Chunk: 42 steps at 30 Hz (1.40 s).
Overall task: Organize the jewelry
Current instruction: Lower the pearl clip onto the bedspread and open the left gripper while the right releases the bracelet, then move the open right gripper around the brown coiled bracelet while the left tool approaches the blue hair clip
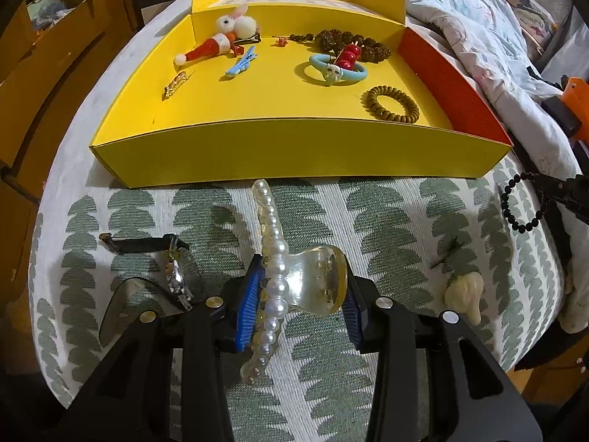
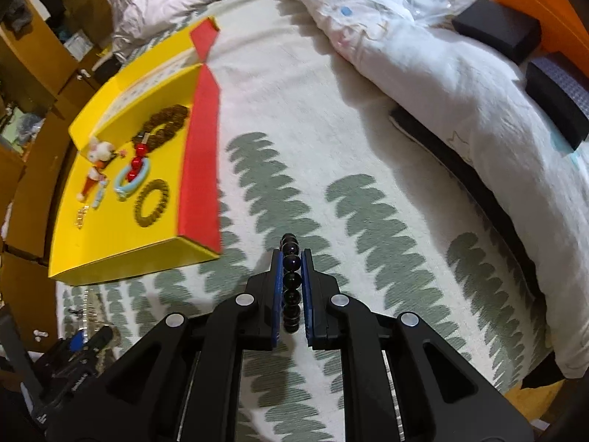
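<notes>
My left gripper (image 1: 300,291) is shut on a clear hair claw (image 1: 274,258) trimmed with a row of pearls. It holds the claw just above the leaf-patterned cloth, in front of the yellow box (image 1: 294,147). The box (image 2: 121,258) holds a rabbit clip (image 1: 235,25), a blue clip (image 1: 241,60), a blue bangle with red beads (image 1: 337,66), a brown bead bracelet (image 1: 392,103) and dark knobbly beads (image 1: 342,40). My right gripper (image 2: 292,258) is shut on a black bead bracelet (image 2: 290,243), right of the box. In the left wrist view that bracelet (image 1: 515,202) hangs from the right gripper (image 1: 552,184).
On the cloth (image 1: 368,221) lie a wristwatch (image 1: 173,269), a dark curved piece (image 1: 125,305), a cream-coloured ornament (image 1: 465,294) and a small dark item (image 1: 447,254). A rumpled duvet (image 2: 405,55) bounds the right side, with black boxes (image 2: 497,29) behind it. Wooden furniture (image 1: 36,73) stands at the left.
</notes>
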Each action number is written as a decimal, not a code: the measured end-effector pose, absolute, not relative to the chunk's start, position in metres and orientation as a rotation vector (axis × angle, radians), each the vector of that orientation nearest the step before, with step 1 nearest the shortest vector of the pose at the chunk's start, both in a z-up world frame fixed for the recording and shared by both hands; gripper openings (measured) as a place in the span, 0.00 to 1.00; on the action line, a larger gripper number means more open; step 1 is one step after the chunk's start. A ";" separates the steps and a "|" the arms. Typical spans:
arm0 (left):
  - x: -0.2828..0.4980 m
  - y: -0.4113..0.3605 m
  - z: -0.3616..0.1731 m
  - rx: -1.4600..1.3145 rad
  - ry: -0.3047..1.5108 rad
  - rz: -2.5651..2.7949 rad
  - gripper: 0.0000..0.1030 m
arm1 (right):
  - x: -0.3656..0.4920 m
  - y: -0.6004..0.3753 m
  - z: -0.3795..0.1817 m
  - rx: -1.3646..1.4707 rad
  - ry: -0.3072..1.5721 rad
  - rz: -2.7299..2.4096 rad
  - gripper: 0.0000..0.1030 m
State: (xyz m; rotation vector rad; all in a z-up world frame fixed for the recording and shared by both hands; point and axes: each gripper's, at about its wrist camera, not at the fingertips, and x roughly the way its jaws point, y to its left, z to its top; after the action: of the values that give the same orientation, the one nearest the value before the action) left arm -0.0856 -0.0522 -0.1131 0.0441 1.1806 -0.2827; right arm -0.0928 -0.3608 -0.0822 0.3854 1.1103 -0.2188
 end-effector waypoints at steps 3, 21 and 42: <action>-0.085 -0.055 -0.116 0.057 1.185 -0.280 0.39 | -0.093 -0.364 -0.086 0.354 1.118 -0.261 0.11; -0.086 -0.046 -0.074 -0.006 1.114 -0.315 0.48 | -0.091 -0.335 -0.043 0.269 0.998 -0.229 0.18; 0.010 -0.010 -0.017 -0.059 0.988 -0.286 0.52 | -0.007 -0.226 -0.039 0.128 1.007 0.037 0.19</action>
State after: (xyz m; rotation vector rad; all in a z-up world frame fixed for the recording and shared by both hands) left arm 0.0099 -0.0101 -0.0171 -0.0587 0.9877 -0.2863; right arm -0.0074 -0.2260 -0.0394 0.1284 1.0074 0.0374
